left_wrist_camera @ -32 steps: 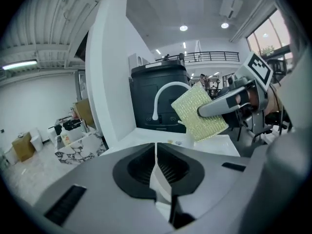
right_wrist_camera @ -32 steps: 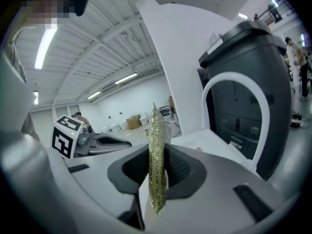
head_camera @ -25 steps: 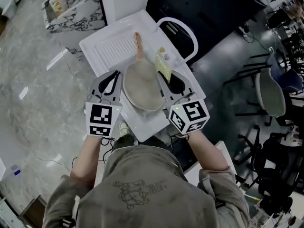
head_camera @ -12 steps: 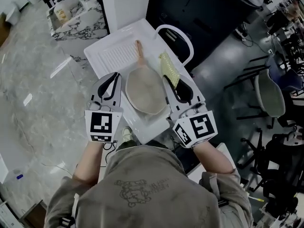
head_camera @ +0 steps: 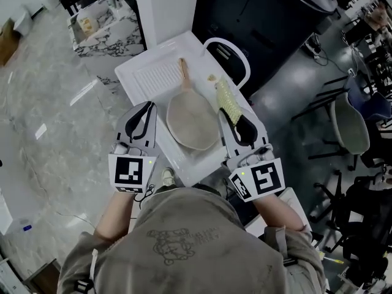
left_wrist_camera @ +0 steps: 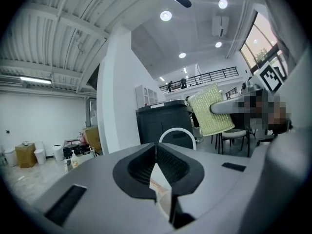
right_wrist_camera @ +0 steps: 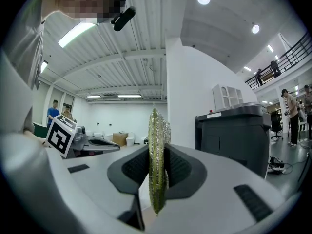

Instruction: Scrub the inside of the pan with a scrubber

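Note:
A beige pan (head_camera: 192, 122) lies on the white drainboard tray (head_camera: 149, 73), its wooden handle (head_camera: 182, 69) pointing away from me. My left gripper (head_camera: 147, 107) hovers by the pan's left rim, jaws together and holding nothing; the left gripper view shows its pads (left_wrist_camera: 146, 165) meeting. My right gripper (head_camera: 224, 111) is over the pan's right rim, shut on a yellow-green scrubber (head_camera: 226, 100). The scrubber (right_wrist_camera: 156, 150) stands edge-on between the pads in the right gripper view. From the left gripper view the scrubber (left_wrist_camera: 210, 110) shows held up in the air.
A white looped frame (head_camera: 228, 49) stands just behind the tray. A black cabinet (head_camera: 269, 17) is at the back right. A marble-topped counter (head_camera: 104, 14) with small items is at the back left. Office chairs (head_camera: 352, 121) stand to the right on the grey floor.
Both grippers have stayed on either side of the pan. The right gripper has turned the scrubber from face-up to nearly edge-on and drifted slightly right. My head view has shifted.

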Demonstrator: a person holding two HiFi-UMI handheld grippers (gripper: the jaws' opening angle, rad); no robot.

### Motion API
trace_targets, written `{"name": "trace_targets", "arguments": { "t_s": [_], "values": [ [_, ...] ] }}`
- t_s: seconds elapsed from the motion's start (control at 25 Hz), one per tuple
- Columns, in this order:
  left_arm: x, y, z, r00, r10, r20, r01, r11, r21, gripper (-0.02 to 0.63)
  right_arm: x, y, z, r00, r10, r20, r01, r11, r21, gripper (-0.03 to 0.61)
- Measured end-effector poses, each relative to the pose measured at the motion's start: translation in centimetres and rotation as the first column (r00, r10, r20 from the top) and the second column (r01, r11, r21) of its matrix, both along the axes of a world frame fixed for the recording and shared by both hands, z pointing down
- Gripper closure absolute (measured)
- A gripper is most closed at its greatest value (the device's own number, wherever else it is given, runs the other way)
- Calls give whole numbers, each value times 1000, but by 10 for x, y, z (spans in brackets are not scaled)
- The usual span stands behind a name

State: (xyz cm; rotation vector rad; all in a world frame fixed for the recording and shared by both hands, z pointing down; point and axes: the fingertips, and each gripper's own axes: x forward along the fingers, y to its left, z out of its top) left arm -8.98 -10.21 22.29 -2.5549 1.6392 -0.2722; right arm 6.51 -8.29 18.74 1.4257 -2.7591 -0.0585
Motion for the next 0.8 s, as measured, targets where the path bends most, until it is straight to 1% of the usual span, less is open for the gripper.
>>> {"name": "trace_targets", "arguments": {
  "t_s": [0.12, 0.28, 0.4, 0.52, 0.8],
  "values": [
    [0, 7, 0, 1000, 4, 24, -4, 1000, -3, 588, 0, 4, 0, 1000, -5, 6, 5, 1000, -7, 503],
    [1, 12, 5, 999, 8, 36, -7, 1000, -21, 588, -3, 7, 3, 999, -27, 18, 28, 998, -54, 503],
    [2, 13, 9, 999, 9, 38, -8, 999, -36, 588, -4, 9, 2, 999, -32, 9, 32, 999, -37, 503],
    [4, 15, 11, 998, 22, 56, -19, 999, -48, 588, -6, 9, 2, 999, -35, 5, 35, 999, -28, 503],
    [4, 16, 12, 994, 21, 107, -17, 999, -40, 586, -8, 7, 8, 999, -39, 7, 39, 998, -45, 503]
  ]
}}
